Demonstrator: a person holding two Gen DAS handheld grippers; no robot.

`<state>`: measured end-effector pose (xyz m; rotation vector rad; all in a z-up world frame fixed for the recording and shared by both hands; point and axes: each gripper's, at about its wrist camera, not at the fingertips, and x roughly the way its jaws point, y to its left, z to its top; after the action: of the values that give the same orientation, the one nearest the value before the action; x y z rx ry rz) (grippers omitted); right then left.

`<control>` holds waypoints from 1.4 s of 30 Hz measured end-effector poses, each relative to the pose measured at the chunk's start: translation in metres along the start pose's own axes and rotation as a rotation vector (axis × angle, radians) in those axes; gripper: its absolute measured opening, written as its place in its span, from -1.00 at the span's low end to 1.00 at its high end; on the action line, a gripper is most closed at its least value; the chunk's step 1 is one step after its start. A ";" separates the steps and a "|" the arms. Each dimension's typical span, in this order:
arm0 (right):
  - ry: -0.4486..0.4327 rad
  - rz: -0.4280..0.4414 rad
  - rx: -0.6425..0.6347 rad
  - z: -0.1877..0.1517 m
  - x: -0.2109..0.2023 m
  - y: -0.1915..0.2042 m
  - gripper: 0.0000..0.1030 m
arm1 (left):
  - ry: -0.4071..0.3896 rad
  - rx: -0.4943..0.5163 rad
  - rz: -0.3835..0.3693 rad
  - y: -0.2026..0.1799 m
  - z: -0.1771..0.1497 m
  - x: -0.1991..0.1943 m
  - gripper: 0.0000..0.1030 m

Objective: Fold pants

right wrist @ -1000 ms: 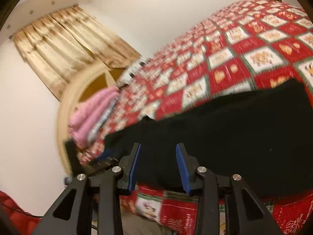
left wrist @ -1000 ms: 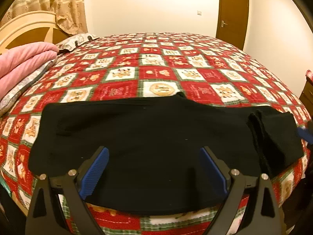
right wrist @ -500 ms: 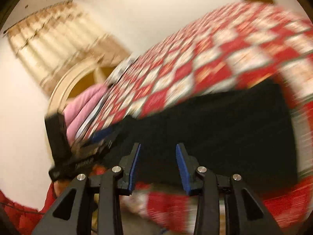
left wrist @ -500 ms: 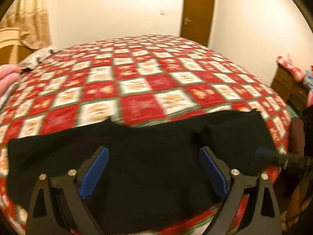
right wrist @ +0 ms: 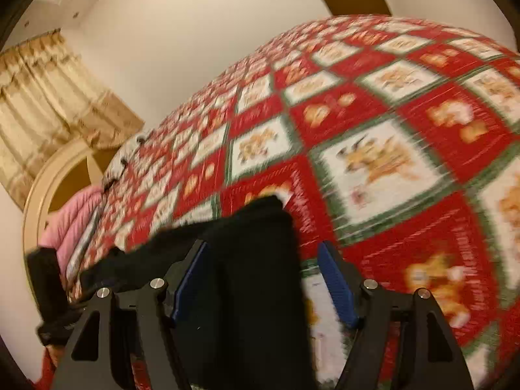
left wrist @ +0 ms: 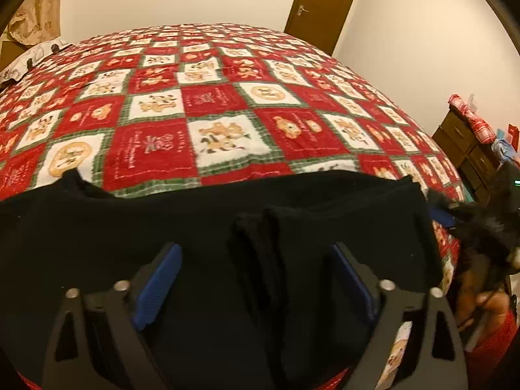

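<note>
A wide bed (left wrist: 227, 120) fills both views, covered by a red, white and green patchwork quilt (right wrist: 383, 162) of bear and ornament squares. Its arched headboard (right wrist: 35, 201) stands at the far left in the right wrist view, with beige curtains (right wrist: 42, 97) behind it and a pink blanket (right wrist: 74, 221) bunched beside it near that end of the bed. A brown door (left wrist: 321, 3) sits in the wall beyond the bed's far edge, and a dark wooden dresser (left wrist: 468, 149) stands off the bed's right side.

The black pants (left wrist: 162, 227) lie flat along the near edge of the bed, stretched across it from left to right. Near their right end the cloth is doubled over, leaving a thicker ridge (left wrist: 256, 260) running toward the near edge. In the right wrist view, which is blurred, that right end shows as a narrow folded strip reaching up onto the quilt.

The left gripper (left wrist: 256, 279) hangs over the pants with its blue pads spread wide; its jaws have just been closing a little, with the ridge lying between them but untouched. The right gripper (right wrist: 263, 282) is over the pants' right end, its jaws parted and just been opening, the folded strip between them without being pinched.
</note>
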<state>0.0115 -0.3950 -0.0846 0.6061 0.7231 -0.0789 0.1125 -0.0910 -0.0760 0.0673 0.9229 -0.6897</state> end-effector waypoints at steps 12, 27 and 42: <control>-0.124 -0.008 -0.109 0.005 -0.020 0.033 -0.70 | -0.127 0.018 -0.049 -0.003 0.016 -0.018 -0.74; -0.198 -0.212 -0.130 -0.001 -0.042 0.032 -0.16 | -0.075 0.003 0.055 0.019 0.003 -0.021 0.28; -0.015 -0.219 -0.372 -0.064 -0.005 0.092 -0.15 | -0.063 -0.011 0.265 0.066 -0.056 -0.064 0.38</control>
<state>-0.0051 -0.2847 -0.0734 0.1699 0.7640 -0.1471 0.0847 0.0133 -0.0778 0.1539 0.8390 -0.4386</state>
